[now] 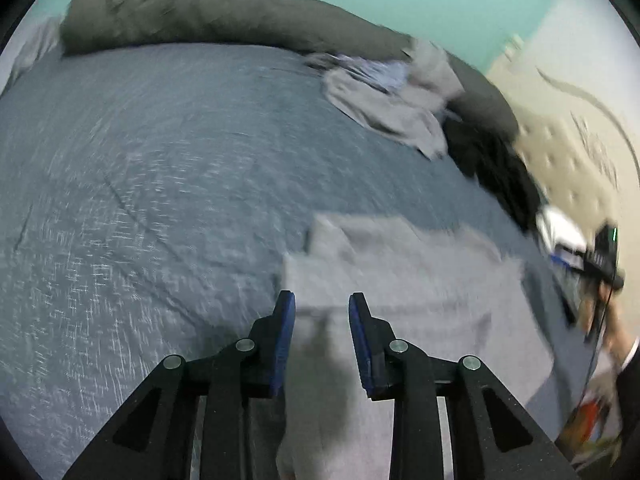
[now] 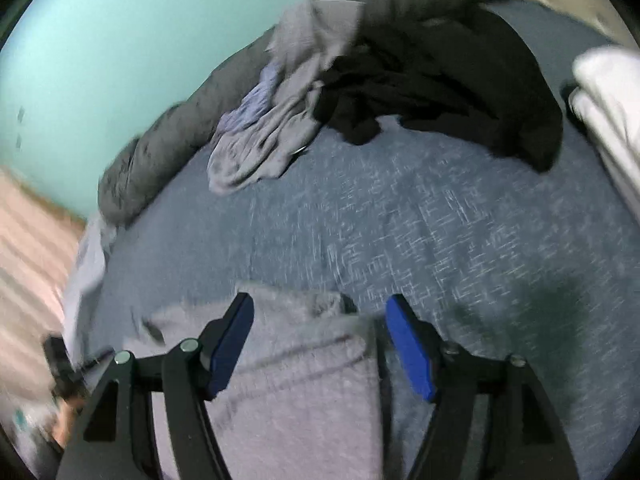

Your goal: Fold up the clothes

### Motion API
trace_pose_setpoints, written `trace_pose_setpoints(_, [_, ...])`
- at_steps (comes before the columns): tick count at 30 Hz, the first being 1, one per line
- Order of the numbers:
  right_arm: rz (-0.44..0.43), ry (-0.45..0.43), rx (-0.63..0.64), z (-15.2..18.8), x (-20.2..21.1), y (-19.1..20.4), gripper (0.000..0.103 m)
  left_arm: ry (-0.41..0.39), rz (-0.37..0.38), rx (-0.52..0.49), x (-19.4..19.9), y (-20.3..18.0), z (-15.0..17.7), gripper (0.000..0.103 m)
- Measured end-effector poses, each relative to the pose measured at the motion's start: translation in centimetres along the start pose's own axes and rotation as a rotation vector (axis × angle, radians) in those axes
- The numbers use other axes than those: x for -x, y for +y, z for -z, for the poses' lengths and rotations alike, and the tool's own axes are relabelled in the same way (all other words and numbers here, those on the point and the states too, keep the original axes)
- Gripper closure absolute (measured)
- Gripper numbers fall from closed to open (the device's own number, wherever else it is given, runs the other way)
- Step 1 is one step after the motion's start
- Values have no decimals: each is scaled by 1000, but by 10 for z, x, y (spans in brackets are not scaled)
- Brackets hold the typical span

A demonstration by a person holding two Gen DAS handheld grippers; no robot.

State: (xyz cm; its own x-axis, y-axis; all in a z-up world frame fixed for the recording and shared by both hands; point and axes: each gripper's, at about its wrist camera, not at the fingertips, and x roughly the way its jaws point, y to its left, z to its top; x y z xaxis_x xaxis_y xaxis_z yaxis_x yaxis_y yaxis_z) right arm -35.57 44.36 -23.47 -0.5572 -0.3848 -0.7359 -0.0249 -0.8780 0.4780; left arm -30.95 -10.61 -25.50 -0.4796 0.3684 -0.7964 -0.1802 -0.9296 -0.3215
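Note:
A light grey folded garment [image 1: 400,272] lies on the blue-grey bed cover [image 1: 140,160], near the bed's edge. My left gripper [image 1: 322,296] hovers over the garment's left part. Its blue pads stand a little apart and press on nothing. In the right wrist view the same grey garment [image 2: 296,360] lies under my right gripper [image 2: 320,299]. That gripper's jaws are spread wide over the garment's far edge and grip nothing. The picture is blurred, so I cannot tell whether the fingertips touch the cloth.
A crumpled grey garment [image 2: 260,136] and a black one [image 2: 440,80] are piled at the far side. A dark grey duvet [image 1: 200,12] runs along the teal wall. White folded cloth [image 2: 608,92] sits at the right, and a beige tufted headboard [image 1: 568,148] stands beyond.

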Motion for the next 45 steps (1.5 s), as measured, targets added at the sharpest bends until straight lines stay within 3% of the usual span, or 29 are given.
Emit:
trace_pose_setpoints(9, [34,223,319,71,-40,49,36,164,-79,-143,-59,-27,35,73])
trace_pose_setpoints(13, [116,288,416,89,-70,54,38,149,-93,-146,-69,-19,29,73])
trace_pose_setpoints(17, [181,289,461,89,-92,53,38,115,-123,-153,-75,-11,12,73])
trace_pose_setpoints(27, [307,162,387,24,-112,45,44,1,-195,-25,-76,20,-42,73])
trace_pose_setpoints(33, [273,64,239,-5,-92,21,44,-22,-182,67,-73,39,-47,73])
trace_pose_setpoints(38, [196,88,210,2,-83,2,44,-8,-147,78,-81,45,-32,71])
trace_pose_setpoints(43, [210,135,236,24,-85,-8,44,-17,-118,77,-88,43,-30,67])
trace_pose_setpoints(45, [174,121,223,24,-87,-9,44,-21,-103,68,-90,41,-33,68])
